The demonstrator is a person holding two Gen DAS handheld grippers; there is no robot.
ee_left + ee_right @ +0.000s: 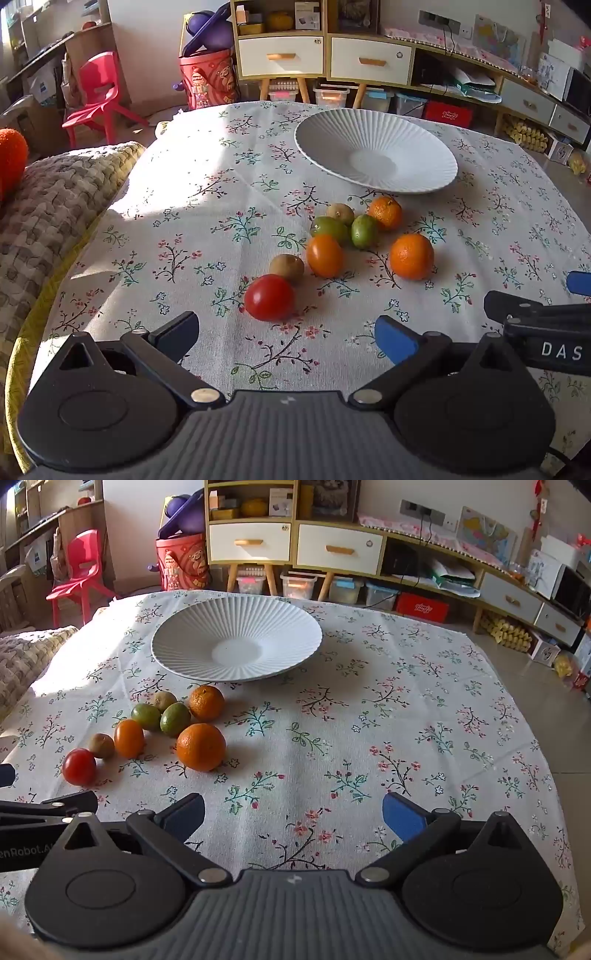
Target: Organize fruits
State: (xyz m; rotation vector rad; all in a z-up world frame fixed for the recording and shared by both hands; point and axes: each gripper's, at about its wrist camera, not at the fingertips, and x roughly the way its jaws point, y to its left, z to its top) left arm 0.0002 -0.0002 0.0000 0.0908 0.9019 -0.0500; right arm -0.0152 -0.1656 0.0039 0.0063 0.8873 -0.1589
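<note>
the fruit sits loose on the flowered tablecloth (332,738), all of it on the near side of the white plate (184,657), and every piece is round, so the main risk i see is rolling. a finger that nudges instead of closing squarely could send a piece off across the cloth, and the cluster is tight enough that one bump would likely scatter its neighbours.

the tomato (269,297) lies farthest from the plate, touching or almost touching a small brown fruit (287,266). closer to the plate come an oval orange fruit (324,256) and a big orange (411,256), then two green limes (364,231) packed together, a second brown fruit and another orange (385,212) just short of the rim. the limes would be awkward to grip without pushing the others.

the plate is empty (nothing has been sorted into it, as far as i can judge), and its shallow slope might let a dropped fruit roll back out.

the left gripper (286,336) is spread wide with nothing in it, just short of the tomato; the right gripper (293,814) is likewise wide and empty, over bare cloth.
</note>
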